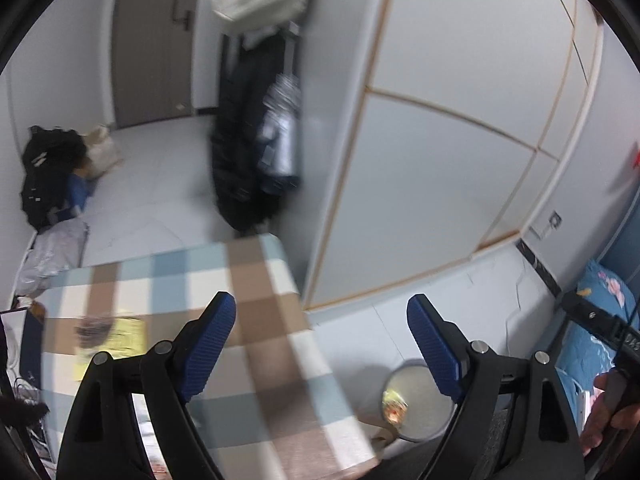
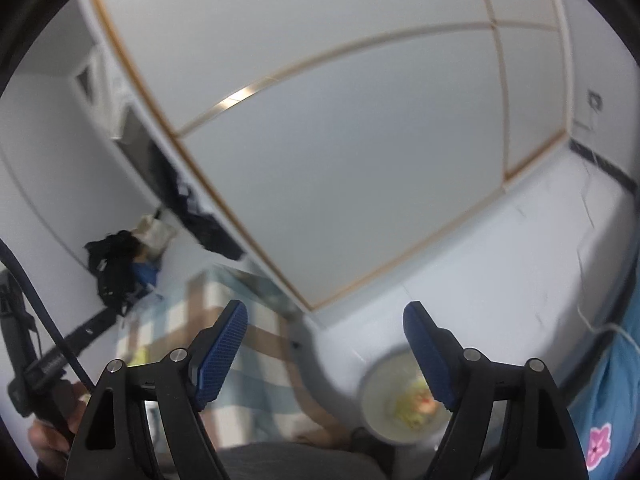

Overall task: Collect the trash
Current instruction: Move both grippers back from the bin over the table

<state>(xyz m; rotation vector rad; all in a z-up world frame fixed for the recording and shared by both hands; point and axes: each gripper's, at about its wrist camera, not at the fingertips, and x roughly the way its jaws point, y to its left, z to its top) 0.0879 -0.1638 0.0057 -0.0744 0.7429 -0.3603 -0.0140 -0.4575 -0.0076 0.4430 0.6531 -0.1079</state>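
My left gripper is open and empty, held above the right edge of a checked tablecloth table. A yellow piece of paper trash and a dark blurred item lie on the table to the left of the fingers. A round trash bin with scraps inside stands on the floor beside the table, under the right finger. My right gripper is open and empty, above the floor between the table and the bin.
A white wardrobe with wood trim stands ahead. Dark clothes hang on a rack. A black bag pile lies by the far wall near a door. A blue flowered bed is at the right.
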